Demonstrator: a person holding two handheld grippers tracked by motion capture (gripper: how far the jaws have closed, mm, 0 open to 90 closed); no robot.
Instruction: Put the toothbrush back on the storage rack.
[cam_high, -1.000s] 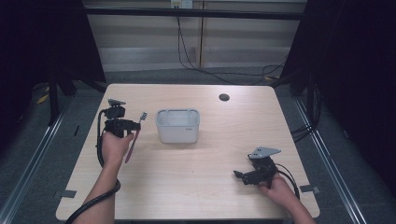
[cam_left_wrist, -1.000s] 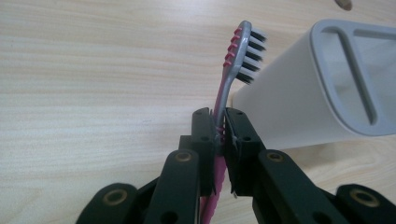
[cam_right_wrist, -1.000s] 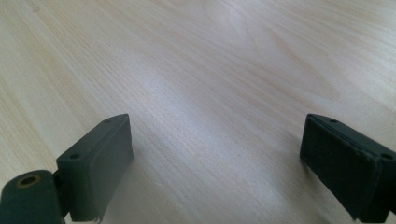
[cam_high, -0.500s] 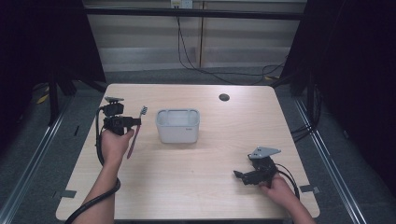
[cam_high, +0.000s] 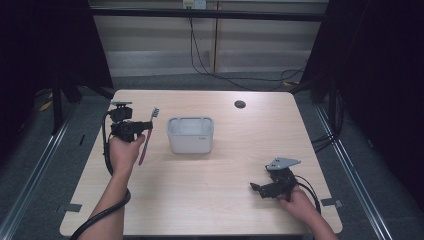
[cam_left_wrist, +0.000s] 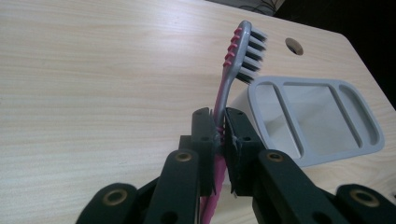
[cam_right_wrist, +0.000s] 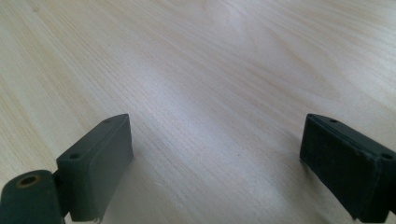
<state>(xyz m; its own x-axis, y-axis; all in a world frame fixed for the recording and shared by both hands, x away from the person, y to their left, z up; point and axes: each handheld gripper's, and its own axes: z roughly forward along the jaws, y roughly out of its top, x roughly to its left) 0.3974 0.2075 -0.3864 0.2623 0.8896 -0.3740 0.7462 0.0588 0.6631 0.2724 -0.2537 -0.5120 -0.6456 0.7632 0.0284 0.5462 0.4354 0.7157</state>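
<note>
We noted the right gripper (cam_high: 261, 189) nearest us, at the near right of the table (cam_high: 215, 210), low over the wood in the person's right hand (cam_high: 299, 204). In the right gripper view its jaws stood wide apart with only bare wood grain between them; it held nothing and touched nothing we could make out.

Farther in, on the left side, the left hand (cam_high: 122, 152) carried the left gripper (cam_left_wrist: 219, 140) above the tabletop. Its jaws were closed tight on the toothbrush (cam_left_wrist: 233, 70), gripping the pink-and-grey handle partway along. In the left gripper view the bristled head stood up beyond the pads, tilted slightly toward the holder, and the pink tail of the handle hung down between the gripper's arms. The toothbrush was clear of the table, in the air.

Just beyond and to the right of that gripper stood the grey holder (cam_high: 190, 134), upright near the table's middle. In the left gripper view its top showed three open slots, all of them empty as far as we could see. Farther still, a dark round hole (cam_high: 240, 104) sat near the table's far edge.

Our judgement of progress: the pick-up looked done, the grip secure. What remained was to carry the toothbrush over the holder, line it up with a slot, lower it in and let go. The right gripper had no part in the work at this point.
</note>
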